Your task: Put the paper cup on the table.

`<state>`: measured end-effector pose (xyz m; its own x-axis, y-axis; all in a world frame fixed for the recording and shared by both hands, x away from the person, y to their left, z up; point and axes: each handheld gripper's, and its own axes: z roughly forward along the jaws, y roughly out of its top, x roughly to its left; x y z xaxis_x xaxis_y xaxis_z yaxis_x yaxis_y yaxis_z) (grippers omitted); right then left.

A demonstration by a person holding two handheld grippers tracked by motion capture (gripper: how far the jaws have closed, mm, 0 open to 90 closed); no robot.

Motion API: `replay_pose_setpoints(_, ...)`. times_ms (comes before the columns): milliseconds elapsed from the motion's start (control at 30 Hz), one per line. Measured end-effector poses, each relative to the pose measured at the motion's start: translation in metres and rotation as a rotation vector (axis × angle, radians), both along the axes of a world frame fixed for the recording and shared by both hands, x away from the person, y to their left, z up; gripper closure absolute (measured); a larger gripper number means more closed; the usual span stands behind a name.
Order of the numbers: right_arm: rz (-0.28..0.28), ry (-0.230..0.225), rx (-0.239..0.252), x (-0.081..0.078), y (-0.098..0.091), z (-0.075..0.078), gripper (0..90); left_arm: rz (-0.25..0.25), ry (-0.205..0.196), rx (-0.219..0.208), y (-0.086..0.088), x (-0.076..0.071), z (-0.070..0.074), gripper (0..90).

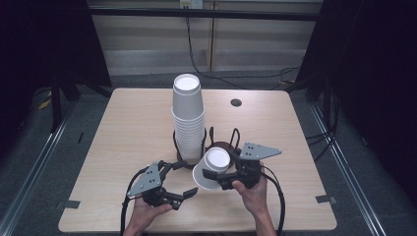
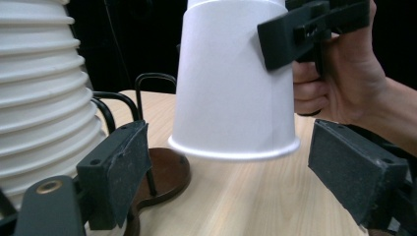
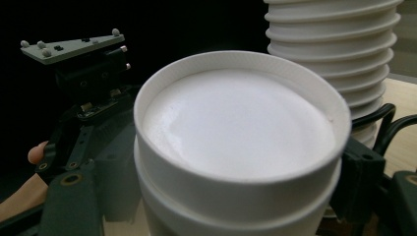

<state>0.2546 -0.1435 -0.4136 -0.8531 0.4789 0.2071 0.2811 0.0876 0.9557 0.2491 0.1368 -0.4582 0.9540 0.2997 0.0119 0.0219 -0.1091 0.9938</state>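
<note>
High view is showing two grippers: the right gripper (image 1: pixel 216 178) is clamping its jaws on one upturned paper cup (image 1: pixel 212 168), or perhaps two nested, held above the table (image 1: pixel 128 128). At its eight o'clock, the left gripper (image 1: pixel 184 179) is standing slightly parted and empty. At eleven o'clock, one tall cup stack (image 1: pixel 188 115) is sitting in a wire rack (image 1: pixel 231 142).

Upturned paper cup (image 1: pixel 212 167) in right gripper (image 1: pixel 216 178) jaws

Light wooden table (image 1: pixel 133 128) with round grommet hole (image 1: pixel 236 102) near far edge; black cable (image 1: pixel 196 64) trails across grey floor behind.
</note>
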Motion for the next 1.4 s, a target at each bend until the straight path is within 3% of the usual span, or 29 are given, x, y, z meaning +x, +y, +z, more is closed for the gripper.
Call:
replay_pose_setpoints(300, 0.017, 0.018, 0.012, 0.001, 0.005, -0.009, 22.6, -0.03, 0.02, 0.013, -0.011, 0.003, -0.005, 15.4)
replay_pose_setpoints(967, 0.065, 0.013, 0.016, -0.004, 0.017, -0.015, 22.6, -0.052, 0.035, 0.033, -0.025, 0.006, -0.006, 11.5)
replay_pose_setpoints(1167, 0.072, 0.01, 0.025, -0.004, 0.019, -0.016, 22.6, -0.071, 0.058, 0.048, -0.031, 0.01, -0.011, 9.8)
replay_pose_setpoints(1400, 0.077, 0.013, 0.027, -0.002, 0.022, -0.016, 22.5, -0.085, 0.066, 0.054, -0.027, 0.013, -0.012, 12.8)
